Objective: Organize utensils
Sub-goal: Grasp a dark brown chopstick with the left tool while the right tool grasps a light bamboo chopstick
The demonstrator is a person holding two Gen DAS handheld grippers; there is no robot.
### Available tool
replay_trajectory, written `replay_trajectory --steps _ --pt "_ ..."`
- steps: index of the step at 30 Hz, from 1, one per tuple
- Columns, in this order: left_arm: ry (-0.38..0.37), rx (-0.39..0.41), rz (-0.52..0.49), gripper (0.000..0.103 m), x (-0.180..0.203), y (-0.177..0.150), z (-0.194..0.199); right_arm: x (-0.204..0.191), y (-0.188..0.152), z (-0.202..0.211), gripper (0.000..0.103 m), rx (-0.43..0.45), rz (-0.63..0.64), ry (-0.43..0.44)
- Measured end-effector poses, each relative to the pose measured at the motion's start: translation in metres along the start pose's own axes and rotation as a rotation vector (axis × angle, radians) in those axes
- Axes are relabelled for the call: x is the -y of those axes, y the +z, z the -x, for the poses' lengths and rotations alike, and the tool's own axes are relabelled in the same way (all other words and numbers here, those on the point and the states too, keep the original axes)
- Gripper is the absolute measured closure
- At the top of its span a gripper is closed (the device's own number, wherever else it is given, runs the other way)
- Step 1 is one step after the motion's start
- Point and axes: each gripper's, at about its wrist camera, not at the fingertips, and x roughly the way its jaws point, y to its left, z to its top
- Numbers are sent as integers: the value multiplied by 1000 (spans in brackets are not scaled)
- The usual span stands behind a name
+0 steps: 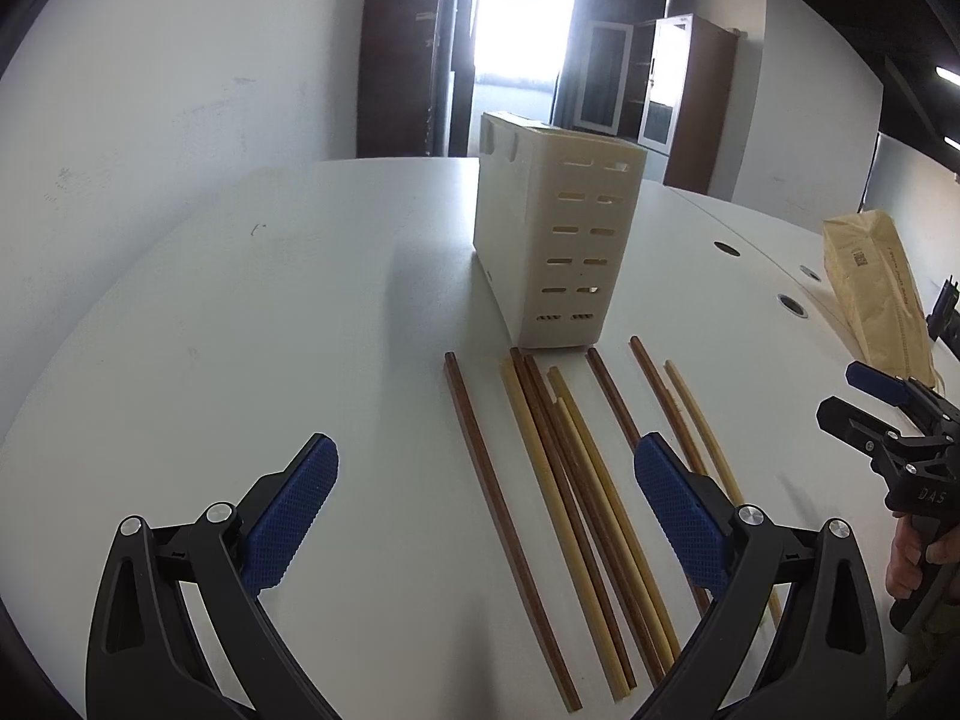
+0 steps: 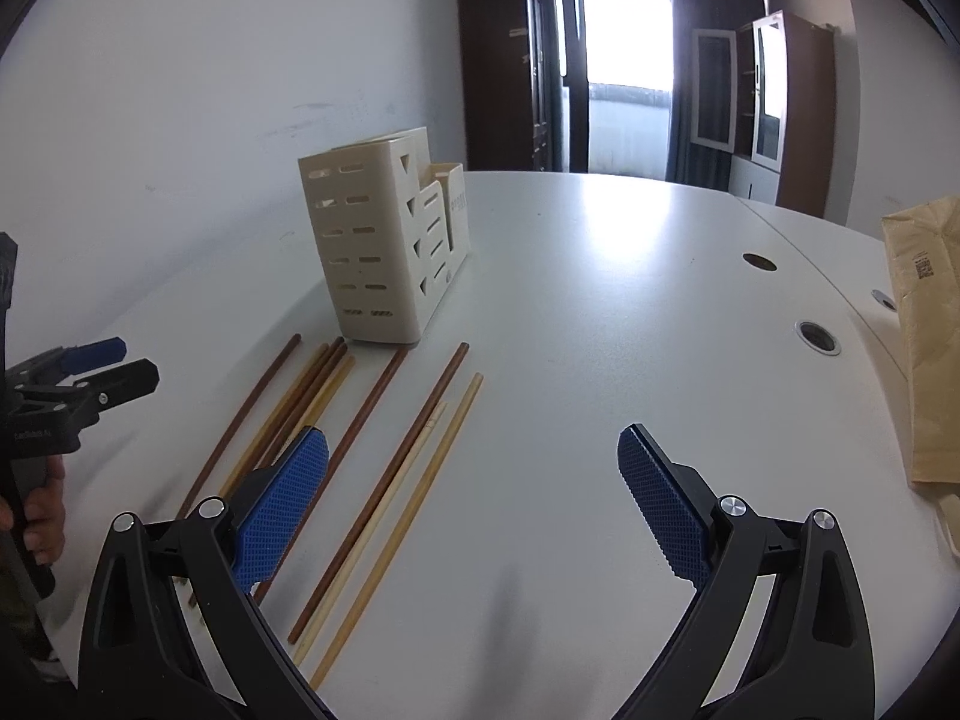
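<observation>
Left wrist view: the left gripper (image 1: 486, 510) hangs over the white table (image 1: 270, 330) with its jaws spread wide and nothing between them, and the chopsticks (image 1: 558, 480) lie flat on the table straight ahead, several of them running under the gap between the fingers. They lie roughly side by side, dark brown and pale ones mixed, some touching in a loose bundle and others apart; their long axes point away from the gripper toward the holder (image 1: 555, 240), a cream slotted box standing upright just beyond their far tips. So each stick runs nearly along the gripper's forward line, and the jaws would close across its width, which I judge a fair set-up for a pinch. In the right wrist view the right gripper (image 2: 474, 504) is also spread and empty, but the sticks sit to its left, mostly outside its left finger (image 2: 282, 498), with bare table between the pads. The holder is further off that way too. The left gripper looks the nearer one to the bundle; the right is nearer only to the outermost brown and pale pair. A brown paper bag (image 2: 924, 330) lies well off to the right, clear of any path to the holder.
</observation>
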Motion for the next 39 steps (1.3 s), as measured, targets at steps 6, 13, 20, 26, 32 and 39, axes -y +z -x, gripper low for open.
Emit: replay_trajectory --steps 6,13,20,26,32,39 --pt "2 -62 24 7 -11 17 -26 2 16 -22 5 -44 -2 -2" --pt "5 -126 53 15 -22 31 -55 3 28 -52 5 -118 -15 3" --pt "20 -196 37 25 -25 40 -88 5 35 -80 6 -185 -3 2" --pt "40 -221 11 36 -21 49 -108 14 39 -103 18 -244 -21 -1" --pt "43 -261 21 47 -25 49 -126 14 39 -127 30 -309 -24 0" --pt "24 -280 17 58 -24 47 -134 13 39 -139 39 -357 -8 -3"
